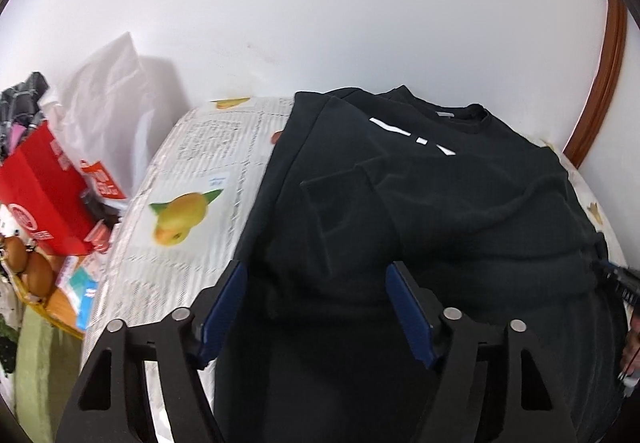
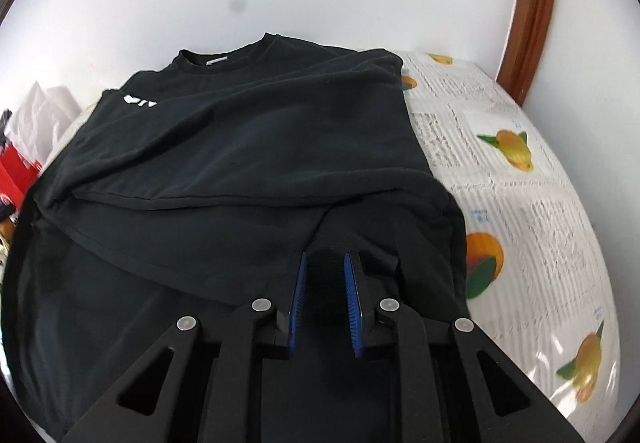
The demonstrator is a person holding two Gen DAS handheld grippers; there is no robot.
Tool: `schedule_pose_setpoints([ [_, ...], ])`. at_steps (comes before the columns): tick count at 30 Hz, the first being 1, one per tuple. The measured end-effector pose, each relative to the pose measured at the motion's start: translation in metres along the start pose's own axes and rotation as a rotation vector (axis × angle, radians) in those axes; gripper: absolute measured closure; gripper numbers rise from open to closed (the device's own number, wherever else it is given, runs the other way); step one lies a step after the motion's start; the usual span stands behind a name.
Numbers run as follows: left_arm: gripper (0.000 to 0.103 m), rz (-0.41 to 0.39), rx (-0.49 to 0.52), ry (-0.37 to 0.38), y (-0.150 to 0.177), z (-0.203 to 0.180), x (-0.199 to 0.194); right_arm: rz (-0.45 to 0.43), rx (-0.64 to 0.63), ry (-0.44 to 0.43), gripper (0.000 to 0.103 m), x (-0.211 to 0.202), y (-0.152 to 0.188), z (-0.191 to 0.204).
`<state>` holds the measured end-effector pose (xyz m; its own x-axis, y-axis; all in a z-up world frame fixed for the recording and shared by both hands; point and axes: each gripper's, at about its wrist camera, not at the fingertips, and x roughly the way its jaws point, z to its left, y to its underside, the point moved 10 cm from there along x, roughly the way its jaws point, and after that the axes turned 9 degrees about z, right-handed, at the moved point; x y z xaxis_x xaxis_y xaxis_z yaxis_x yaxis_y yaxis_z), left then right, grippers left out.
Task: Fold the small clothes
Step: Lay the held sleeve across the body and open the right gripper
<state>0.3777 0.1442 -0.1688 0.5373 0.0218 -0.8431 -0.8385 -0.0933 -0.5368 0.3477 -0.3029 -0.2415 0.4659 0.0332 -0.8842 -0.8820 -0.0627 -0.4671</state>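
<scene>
A black T-shirt (image 1: 440, 203) with a white chest print lies on the table, collar toward the wall, both sides folded inward. My left gripper (image 1: 316, 271) is open and empty, its jaws wide apart just above the shirt's lower left part. In the right wrist view the same shirt (image 2: 240, 147) fills the middle. My right gripper (image 2: 325, 263) is narrowly shut on a bunched fold of the shirt's lower right edge, with black cloth between the blue pads (image 2: 299, 295). The right gripper's tip also shows in the left wrist view (image 1: 616, 275) at the far right.
The table wears a white cloth printed with text and oranges (image 1: 188, 215), also seen in the right wrist view (image 2: 516, 203). A red box (image 1: 40, 191), a white plastic bag (image 1: 112, 99) and other clutter sit left of the table. A white wall stands behind. A brown wooden frame (image 2: 532, 15) rises at the right.
</scene>
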Motion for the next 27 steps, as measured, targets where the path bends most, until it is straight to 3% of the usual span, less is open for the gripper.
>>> schedule_pose_setpoints([
  [5, 0.050, 0.045, 0.014, 0.025, -0.017, -0.011, 0.036, -0.006, 0.002, -0.017, 0.084, 0.010, -0.002, 0.001],
  [13, 0.053, 0.074, -0.028, 0.054, -0.025, -0.012, 0.074, -0.023, -0.008, -0.010, 0.084, 0.011, -0.001, 0.003],
  [16, 0.074, 0.076, -0.049, 0.068, -0.028, -0.015, 0.076, -0.036, -0.017, -0.005, 0.084, 0.011, -0.001, 0.003],
  [18, 0.096, 0.064, -0.037, 0.008, -0.032, -0.014, 0.076, -0.037, -0.008, -0.014, 0.084, 0.011, 0.000, 0.003],
  [20, 0.097, 0.040, -0.004, -0.015, -0.035, -0.015, 0.069, -0.038, -0.007, -0.013, 0.084, 0.011, 0.000, 0.003],
  [23, 0.097, -0.041, -0.030, 0.029, -0.044, -0.006, 0.042, -0.039, -0.011, -0.005, 0.084, 0.011, 0.000, 0.004],
  [27, 0.097, -0.032, -0.070, 0.029, -0.043, 0.013, 0.038, -0.030, -0.004, -0.013, 0.084, 0.011, 0.000, 0.003],
])
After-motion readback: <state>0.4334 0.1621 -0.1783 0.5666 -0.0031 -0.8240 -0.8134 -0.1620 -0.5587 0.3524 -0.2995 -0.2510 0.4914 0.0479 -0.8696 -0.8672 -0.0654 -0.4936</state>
